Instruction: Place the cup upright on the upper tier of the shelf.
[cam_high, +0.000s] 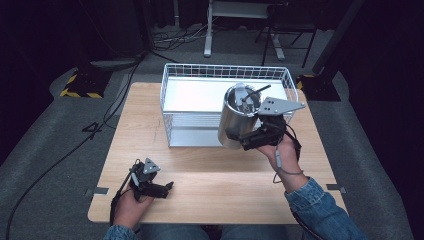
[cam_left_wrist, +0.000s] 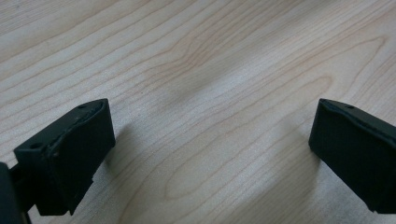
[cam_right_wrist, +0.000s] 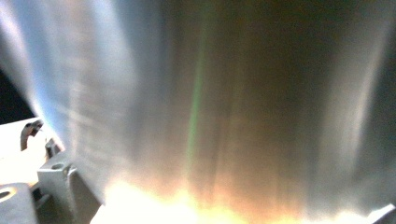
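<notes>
A brushed steel canister (cam_high: 236, 117) hangs tilted above the front right corner of the white wire basket (cam_high: 176, 107), with a dark utensil sticking out of its open top. My right gripper (cam_high: 245, 140) is shut on the canister's side. In the right gripper view its shiny steel wall (cam_right_wrist: 210, 102) stands right against the camera. My left gripper (cam_high: 167, 188) rests low over the wooden table (cam_high: 210, 175) near the front left, open. Its black fingers (cam_left_wrist: 70, 154) stand wide apart over bare wood with nothing between them.
The wire basket sits at the back middle of the table, with a pale flat floor inside. Cables run across the grey floor at the left, by a black and yellow striped base (cam_high: 80, 87). Desk legs (cam_high: 207, 30) stand behind the table.
</notes>
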